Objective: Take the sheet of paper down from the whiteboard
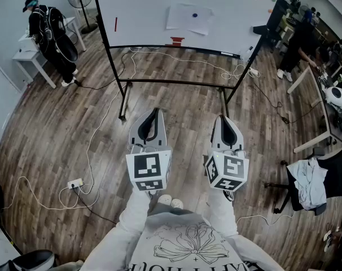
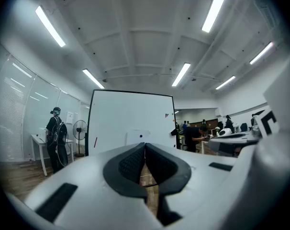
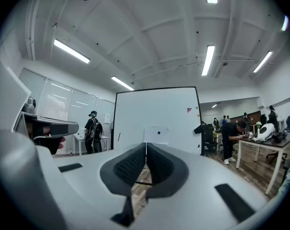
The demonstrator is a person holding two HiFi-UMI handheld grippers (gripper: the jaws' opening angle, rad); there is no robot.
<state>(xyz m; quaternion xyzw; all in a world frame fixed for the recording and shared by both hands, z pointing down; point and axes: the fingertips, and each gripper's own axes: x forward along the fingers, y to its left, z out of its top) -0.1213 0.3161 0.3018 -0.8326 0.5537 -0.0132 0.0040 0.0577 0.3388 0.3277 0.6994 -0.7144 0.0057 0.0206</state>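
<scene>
Both the left claw [image 1: 155,112] and the right claw [image 1: 224,119] are held closed and empty, well apart from the white paper sheet [image 1: 185,20] pinned to the white whiteboard [image 1: 143,10] by a dark round magnet [image 1: 194,14], so it could be torn if tugged.

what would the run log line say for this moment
stage: short of the board | left gripper: shut, empty | right gripper: shut, empty | sheet of paper: on whiteboard under dark round magnet, untouched

closed fingers [image 2: 138,164], whiteboard [image 2: 130,121], pinned paper [image 2: 138,137]
</scene>
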